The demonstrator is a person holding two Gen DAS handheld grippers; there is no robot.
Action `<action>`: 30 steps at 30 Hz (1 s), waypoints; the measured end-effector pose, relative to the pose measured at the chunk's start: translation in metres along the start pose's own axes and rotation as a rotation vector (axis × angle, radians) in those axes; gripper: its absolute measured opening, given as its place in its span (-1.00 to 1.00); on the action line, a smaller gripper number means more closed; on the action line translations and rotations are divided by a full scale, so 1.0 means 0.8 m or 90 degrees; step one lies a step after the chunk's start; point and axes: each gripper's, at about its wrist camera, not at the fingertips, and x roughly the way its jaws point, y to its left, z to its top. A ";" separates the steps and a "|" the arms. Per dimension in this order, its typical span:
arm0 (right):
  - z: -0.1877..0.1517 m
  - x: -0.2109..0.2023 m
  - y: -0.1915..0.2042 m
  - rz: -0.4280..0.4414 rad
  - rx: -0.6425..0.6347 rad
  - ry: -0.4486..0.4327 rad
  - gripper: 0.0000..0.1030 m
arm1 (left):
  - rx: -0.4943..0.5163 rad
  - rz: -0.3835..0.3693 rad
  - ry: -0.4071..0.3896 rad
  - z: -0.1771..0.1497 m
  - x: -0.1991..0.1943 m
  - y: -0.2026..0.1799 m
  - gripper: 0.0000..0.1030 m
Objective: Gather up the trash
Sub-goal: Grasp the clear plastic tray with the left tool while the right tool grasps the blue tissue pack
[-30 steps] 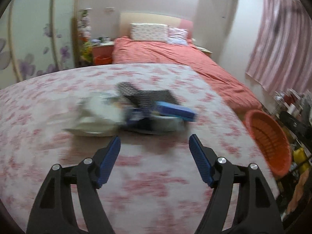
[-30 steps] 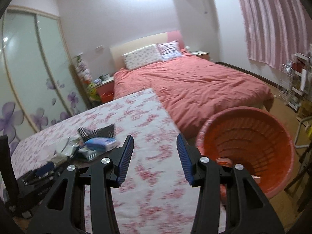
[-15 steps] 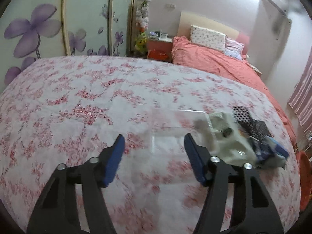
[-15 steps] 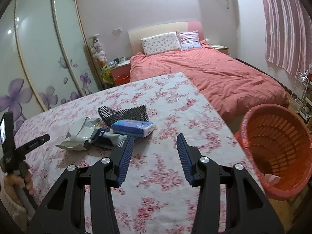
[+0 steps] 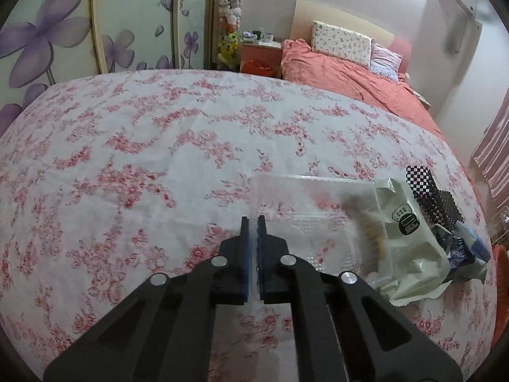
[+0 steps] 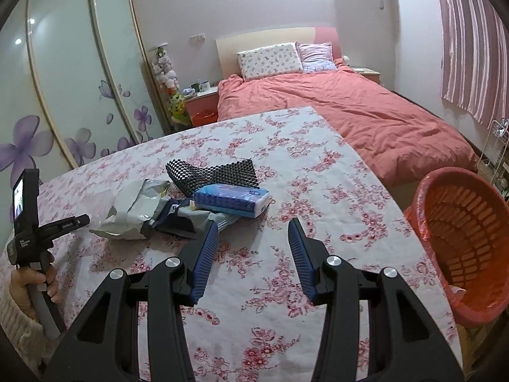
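My left gripper (image 5: 253,222) is shut on the left edge of a clear plastic container (image 5: 305,216) lying on the floral tablecloth (image 5: 159,159). On the container's right side lies a pale crumpled wrapper bag (image 5: 410,242), then a black checkered mesh (image 5: 432,197) and a blue tissue pack (image 5: 474,245). In the right wrist view my right gripper (image 6: 253,226) is open and empty, just in front of the trash pile: the tissue pack (image 6: 232,199), the mesh (image 6: 213,173) and the grey wrapper (image 6: 136,207). The left gripper (image 6: 68,222) shows at the far left.
An orange basket (image 6: 461,242) with a red liner stands beside the table's right edge. A bed with a coral duvet (image 6: 350,111) lies beyond the table. A wardrobe with purple flowers (image 5: 47,38) stands at the left. A nightstand (image 5: 259,54) is at the back.
My left gripper swung left off the pile to the clear container and closed on its edge. My right gripper turned from the basket toward the trash pile and stayed open.
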 end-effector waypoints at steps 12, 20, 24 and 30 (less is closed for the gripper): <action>0.031 0.051 0.018 -0.002 0.046 0.013 0.13 | -0.034 -0.009 -0.050 0.010 -0.046 0.023 -0.90; 0.039 0.112 0.041 -0.055 0.035 0.072 0.57 | -0.029 -0.039 -0.057 0.013 -0.060 0.014 -0.90; 0.029 0.117 0.027 -0.062 0.053 0.098 0.49 | -0.022 -0.048 -0.054 0.012 -0.059 0.007 -0.90; 0.019 0.096 -0.007 -0.031 0.108 0.082 0.47 | -0.014 -0.058 -0.058 0.008 -0.066 -0.002 -0.90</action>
